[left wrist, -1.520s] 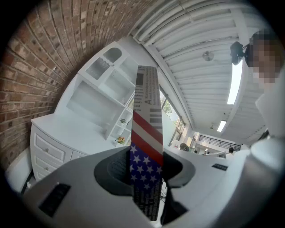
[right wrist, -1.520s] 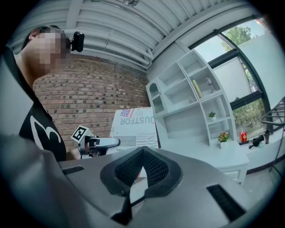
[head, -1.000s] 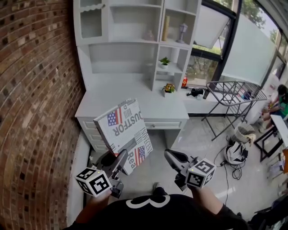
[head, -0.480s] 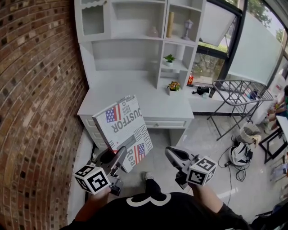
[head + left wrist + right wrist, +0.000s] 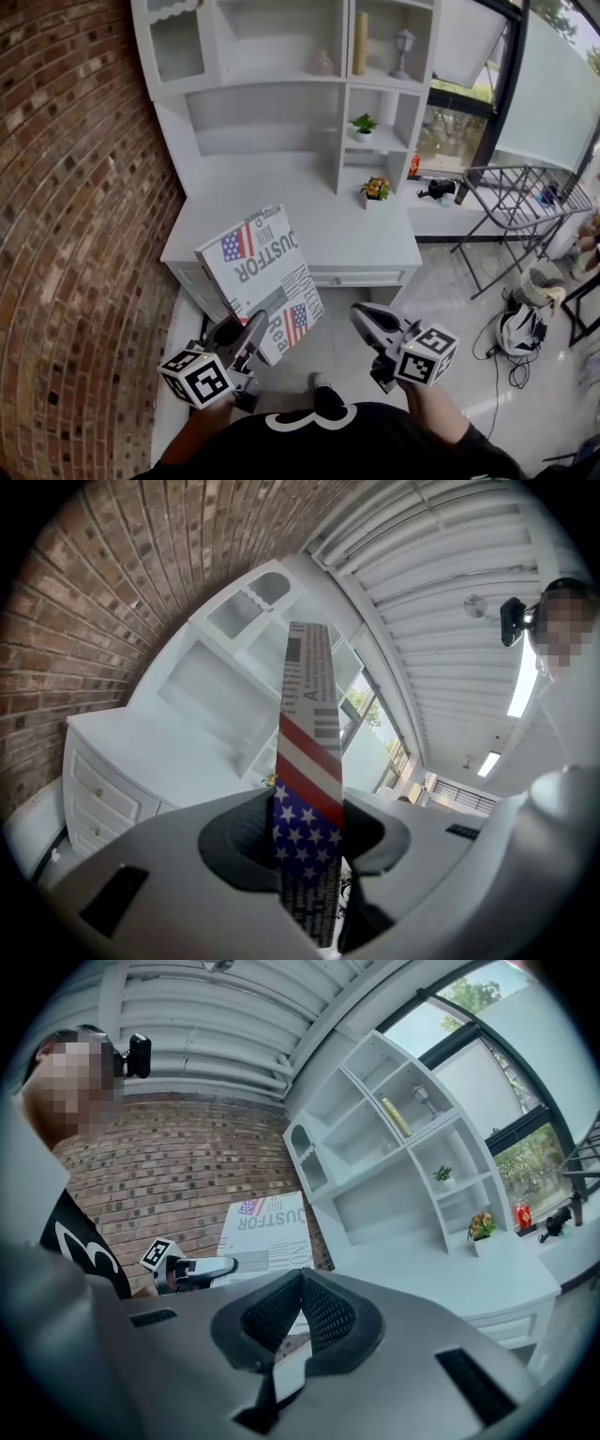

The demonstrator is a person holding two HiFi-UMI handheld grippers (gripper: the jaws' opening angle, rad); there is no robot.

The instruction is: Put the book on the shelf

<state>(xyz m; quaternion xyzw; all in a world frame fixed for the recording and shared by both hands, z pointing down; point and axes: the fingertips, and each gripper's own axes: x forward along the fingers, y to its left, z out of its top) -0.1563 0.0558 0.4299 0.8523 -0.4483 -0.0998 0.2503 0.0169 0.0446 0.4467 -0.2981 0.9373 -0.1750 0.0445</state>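
A white book [image 5: 261, 277] printed with American flags and grey lettering is held upright in front of the desk. My left gripper [image 5: 246, 330] is shut on its lower edge. In the left gripper view the book [image 5: 309, 789] stands edge-on between the two pads. My right gripper [image 5: 367, 322] hangs to the right of the book, shut, with nothing in it; the right gripper view shows its pads [image 5: 302, 1309] meeting. The white shelf unit [image 5: 281, 56] rises behind the desk [image 5: 309, 220], with open compartments.
A brick wall [image 5: 75, 216] runs along the left. Small potted plants [image 5: 365, 125] and ornaments sit in the shelf's right compartments. A drying rack [image 5: 520, 197], a bag [image 5: 520, 333] and cables lie on the floor to the right, by the window.
The view has drawn nearer to the desk and shelf, which now sit lower and larger. Both grippers and the book keep their places relative to me.
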